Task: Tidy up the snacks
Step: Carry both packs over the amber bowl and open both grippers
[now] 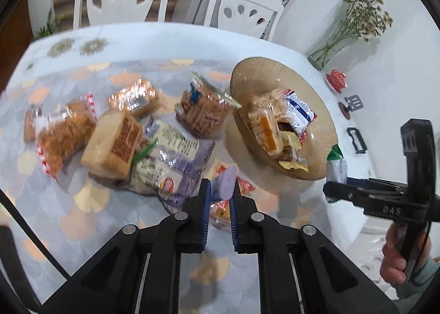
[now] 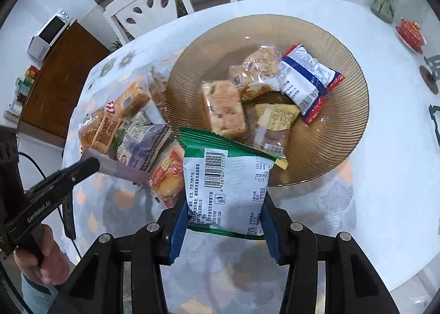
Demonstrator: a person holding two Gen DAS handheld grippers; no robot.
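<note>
Right wrist view: my right gripper [image 2: 224, 220] pinches the green-and-white snack packet [image 2: 229, 184] just short of the ribbed amber bowl [image 2: 349, 110]; I should carry it over the rim before letting go. My left gripper [image 1: 221, 201], angled downward, clamps a purple packet [image 1: 227, 183] above the table pile.

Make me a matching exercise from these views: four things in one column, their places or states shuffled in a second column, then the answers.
Things:
1. green-edged white packet
2. purple packet
3. blue and white packet
4. red lidded cup

Places:
A. lies in the ribbed amber plate
B. stands on the table beyond the plate
C. clamped in the right gripper
D. pinched in the left gripper

Pairs: 1-C, 2-D, 3-A, 4-B
</note>
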